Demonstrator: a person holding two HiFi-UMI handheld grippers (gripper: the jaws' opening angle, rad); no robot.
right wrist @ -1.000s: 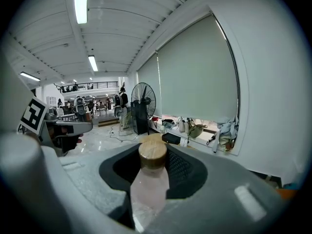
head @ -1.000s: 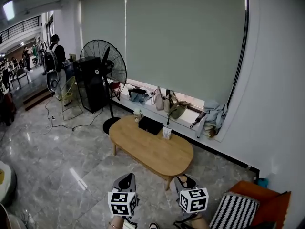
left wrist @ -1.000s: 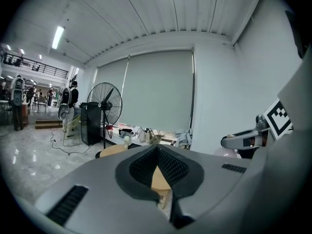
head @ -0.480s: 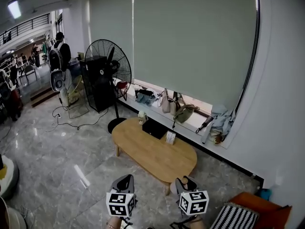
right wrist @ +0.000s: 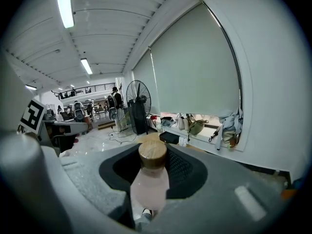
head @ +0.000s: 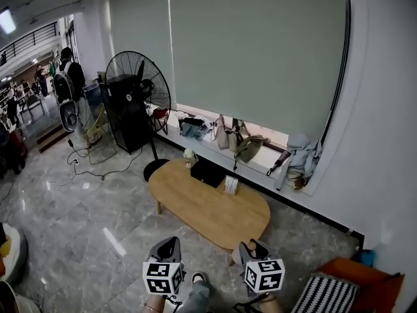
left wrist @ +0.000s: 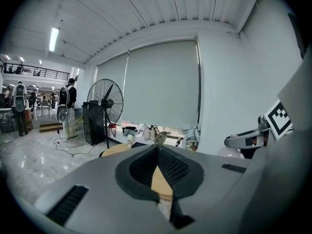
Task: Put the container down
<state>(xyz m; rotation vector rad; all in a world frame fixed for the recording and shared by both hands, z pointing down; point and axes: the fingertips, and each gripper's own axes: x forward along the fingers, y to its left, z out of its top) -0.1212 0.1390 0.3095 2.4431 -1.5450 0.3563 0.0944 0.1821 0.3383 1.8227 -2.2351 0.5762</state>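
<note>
Grey marble floor [head: 78,220]: glossy, wide open room left of table. Oval wooden table [head: 208,207]: smooth top, rounded edges; middle and near end bare. Flat black box [head: 207,172] at far edge. Left gripper [left wrist: 157,149]: fingers together, nothing between. Right gripper [head: 253,246]: fingers clamped on container [right wrist: 151,179], a frosted pink bottle with round wooden cap, held off table, short of its near end.

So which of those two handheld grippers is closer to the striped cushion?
Right. The right gripper is just left of the striped cushion in the head view; the left gripper is farther left, beyond the right one.
</note>
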